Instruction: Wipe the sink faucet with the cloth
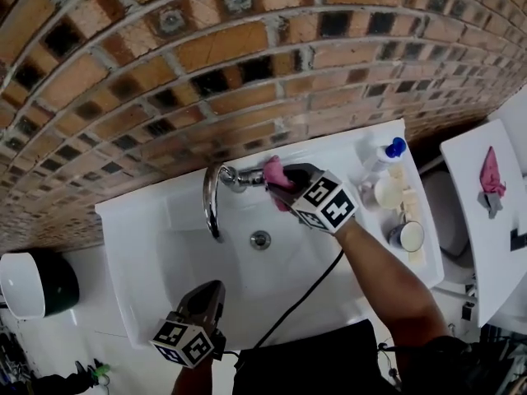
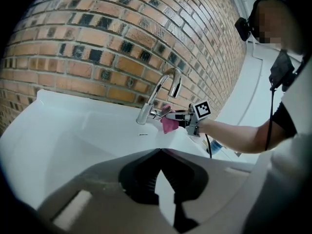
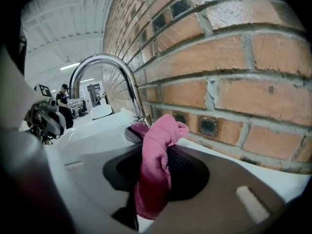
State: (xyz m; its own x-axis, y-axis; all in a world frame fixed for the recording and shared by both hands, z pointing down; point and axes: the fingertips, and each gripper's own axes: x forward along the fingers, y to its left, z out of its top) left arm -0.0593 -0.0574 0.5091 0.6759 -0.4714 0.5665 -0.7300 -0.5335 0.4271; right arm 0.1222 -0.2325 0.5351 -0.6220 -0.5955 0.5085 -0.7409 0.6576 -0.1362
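The chrome gooseneck faucet stands at the back of the white sink, against the brick wall. My right gripper is shut on a pink cloth and holds it against the faucet's side handle near the base. In the right gripper view the cloth hangs between the jaws, just short of the faucet. My left gripper hovers over the sink's front rim, shut and empty. From the left gripper view the faucet and the cloth lie ahead.
A drain sits in the basin's middle. On the sink's right ledge stand a blue-capped bottle, a white round dish and a cup. A second pink cloth lies on a white surface at right. A dark bin stands left.
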